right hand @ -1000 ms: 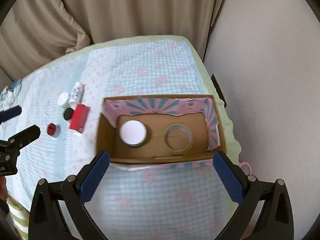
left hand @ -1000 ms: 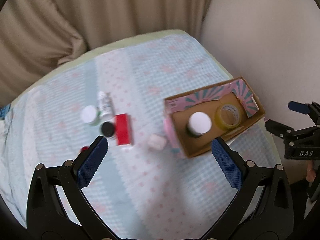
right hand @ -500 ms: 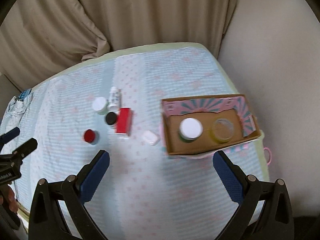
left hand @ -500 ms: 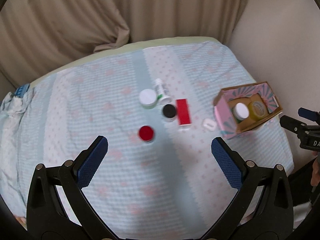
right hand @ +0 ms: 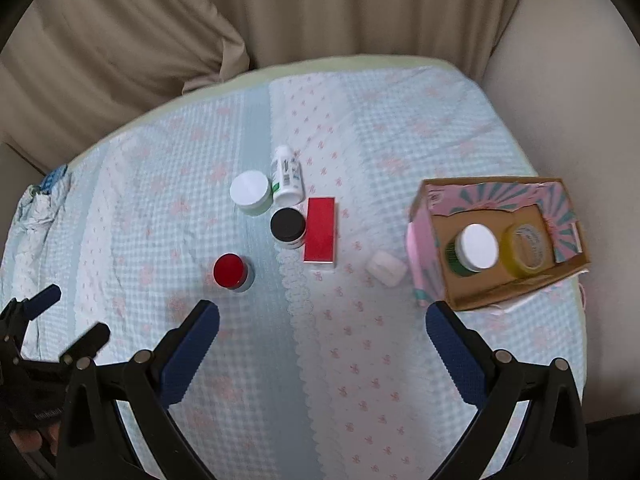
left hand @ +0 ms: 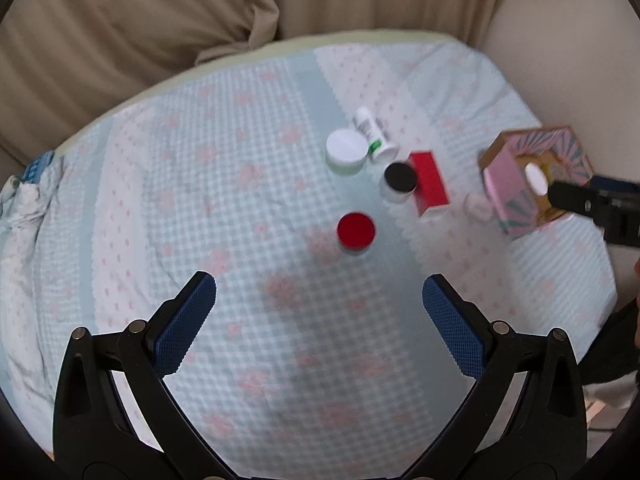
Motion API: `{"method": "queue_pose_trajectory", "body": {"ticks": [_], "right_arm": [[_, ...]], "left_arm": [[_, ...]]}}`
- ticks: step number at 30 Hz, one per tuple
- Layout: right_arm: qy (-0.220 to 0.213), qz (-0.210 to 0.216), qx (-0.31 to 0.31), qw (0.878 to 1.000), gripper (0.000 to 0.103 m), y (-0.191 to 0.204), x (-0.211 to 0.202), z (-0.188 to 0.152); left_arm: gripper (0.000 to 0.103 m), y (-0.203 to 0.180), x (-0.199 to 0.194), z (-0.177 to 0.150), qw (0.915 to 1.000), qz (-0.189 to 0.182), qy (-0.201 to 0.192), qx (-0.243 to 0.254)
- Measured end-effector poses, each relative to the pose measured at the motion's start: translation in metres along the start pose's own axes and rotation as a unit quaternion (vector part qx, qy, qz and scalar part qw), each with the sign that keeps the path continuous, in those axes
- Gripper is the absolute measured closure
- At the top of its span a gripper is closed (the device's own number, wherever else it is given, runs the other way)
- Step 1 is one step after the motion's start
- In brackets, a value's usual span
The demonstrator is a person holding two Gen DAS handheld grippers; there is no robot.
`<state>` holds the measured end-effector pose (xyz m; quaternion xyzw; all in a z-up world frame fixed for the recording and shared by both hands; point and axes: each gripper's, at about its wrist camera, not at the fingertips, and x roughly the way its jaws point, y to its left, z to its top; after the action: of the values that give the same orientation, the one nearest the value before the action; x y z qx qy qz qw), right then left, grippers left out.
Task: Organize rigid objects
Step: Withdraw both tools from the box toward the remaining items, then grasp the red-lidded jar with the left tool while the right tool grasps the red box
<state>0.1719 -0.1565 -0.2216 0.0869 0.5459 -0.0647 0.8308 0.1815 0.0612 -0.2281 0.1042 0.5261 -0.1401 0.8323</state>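
Note:
On the bedspread lie a red-lidded jar (left hand: 356, 230) (right hand: 229, 271), a black-lidded jar (left hand: 399, 178) (right hand: 288, 225), a white-lidded jar (left hand: 346, 149) (right hand: 250, 190), a white bottle on its side (left hand: 374, 133) (right hand: 286, 178), a red box (left hand: 429, 182) (right hand: 320, 234) and a small white case (right hand: 385, 267). A pink cardboard box (right hand: 420, 242) (left hand: 508, 190) at the right holds a white-lidded jar (right hand: 476, 247) and a yellow tape roll (right hand: 526, 245). My left gripper (left hand: 319, 312) is open and empty, below the red-lidded jar. My right gripper (right hand: 322, 332) is open and empty, above the bedspread's middle.
Beige curtains (right hand: 280, 12) hang behind the bed. A pale wall (right hand: 580, 72) runs along the right side, close to the pink box. The bedspread's far edge (right hand: 340, 62) curves below the curtains. Crumpled fabric (right hand: 38, 204) lies at the left edge.
Both grippers have swung left, away from the pink box, so the loose items now sit near the middle of each view. The left gripper has come closer to the red-lidded jar.

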Motion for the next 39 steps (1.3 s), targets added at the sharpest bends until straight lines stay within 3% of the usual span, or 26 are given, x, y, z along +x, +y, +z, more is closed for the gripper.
{"method": "queue_pose_trajectory", "body": {"ticks": [12, 21, 24, 27, 29, 34, 37, 39], "right_arm": [[0.107, -0.015, -0.002, 0.994, 0.0, 0.005, 0.146, 0.043], [0.185, -0.031, -0.002, 0.982, 0.006, -0.007, 0.251, 0.045], [0.196, -0.033, -0.003, 0.98, 0.018, -0.01, 0.267, 0.044], [0.201, -0.034, 0.005, 0.979, 0.018, -0.016, 0.276, 0.047], [0.201, -0.032, 0.009, 0.979, 0.019, -0.019, 0.279, 0.051], [0.197, -0.028, -0.014, 0.98, 0.038, -0.013, 0.282, 0.06], [0.195, -0.029, -0.027, 0.98, 0.043, -0.009, 0.285, 0.067], [0.194, -0.027, -0.02, 0.98, 0.045, -0.01, 0.287, 0.071]], "left_arm": [[0.0, -0.011, 0.131, 0.013, 0.9978, -0.013, 0.055, 0.034], [0.004, -0.037, 0.215, 0.01, 0.9958, -0.024, 0.069, 0.056], [0.012, -0.046, 0.234, 0.008, 0.9943, -0.018, 0.078, 0.071], [0.018, -0.052, 0.245, 0.008, 0.9936, -0.022, 0.083, 0.073], [0.027, -0.055, 0.249, 0.007, 0.9936, -0.024, 0.084, 0.072], [0.031, -0.06, 0.252, 0.006, 0.9944, -0.023, 0.075, 0.071], [0.032, -0.063, 0.252, 0.009, 0.9951, -0.024, 0.069, 0.067], [0.041, -0.063, 0.252, 0.013, 0.9953, -0.027, 0.066, 0.065]]}}
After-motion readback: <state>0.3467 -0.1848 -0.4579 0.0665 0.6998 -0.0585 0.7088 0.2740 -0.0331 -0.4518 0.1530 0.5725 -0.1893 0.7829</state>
